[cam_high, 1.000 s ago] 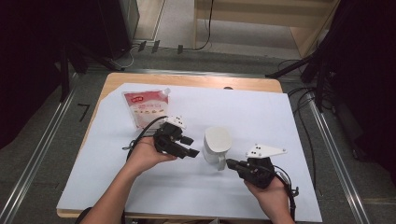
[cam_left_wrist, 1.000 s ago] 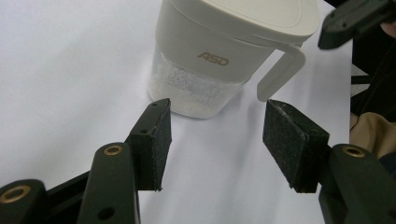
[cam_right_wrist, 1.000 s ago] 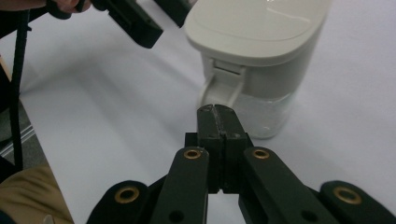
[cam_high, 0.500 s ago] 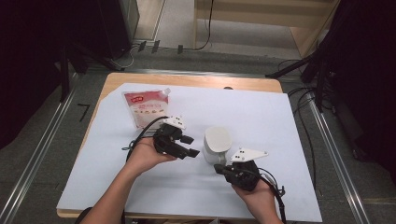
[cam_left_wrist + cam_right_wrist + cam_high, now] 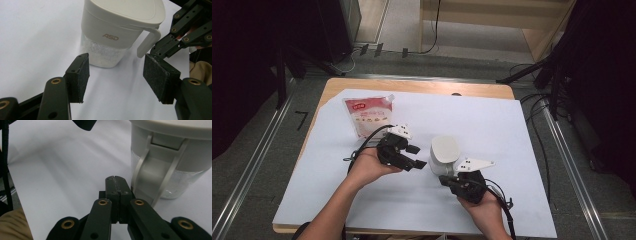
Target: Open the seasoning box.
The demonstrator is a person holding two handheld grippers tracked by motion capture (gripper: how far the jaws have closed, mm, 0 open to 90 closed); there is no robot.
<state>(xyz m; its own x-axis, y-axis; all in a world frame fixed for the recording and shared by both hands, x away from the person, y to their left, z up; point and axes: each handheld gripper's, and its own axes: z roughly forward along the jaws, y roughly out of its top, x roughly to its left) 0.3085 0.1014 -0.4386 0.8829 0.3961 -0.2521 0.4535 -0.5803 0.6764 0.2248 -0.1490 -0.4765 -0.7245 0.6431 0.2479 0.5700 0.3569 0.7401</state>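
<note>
Left of the jug [image 5: 445, 155] on the tabletop [image 5: 512, 130], farthest off, lies a pouch [image 5: 368, 116]. Nearer, the left tongs [image 5: 413, 156] stand wide with nothing between the pads, which have just been opening; they face the jug's side and do not touch it. The jug itself stands upright, lid on, white grains in its clear lower part, handle [image 5: 150, 182] turned toward the person. Just right of the jug, the right tongs [image 5: 116, 180] are shut empty, tips beside the handle. To do this well, I judge, steady the jug's body with the left tongs squarely before closing, and open the right ones before taking the handle.
</note>
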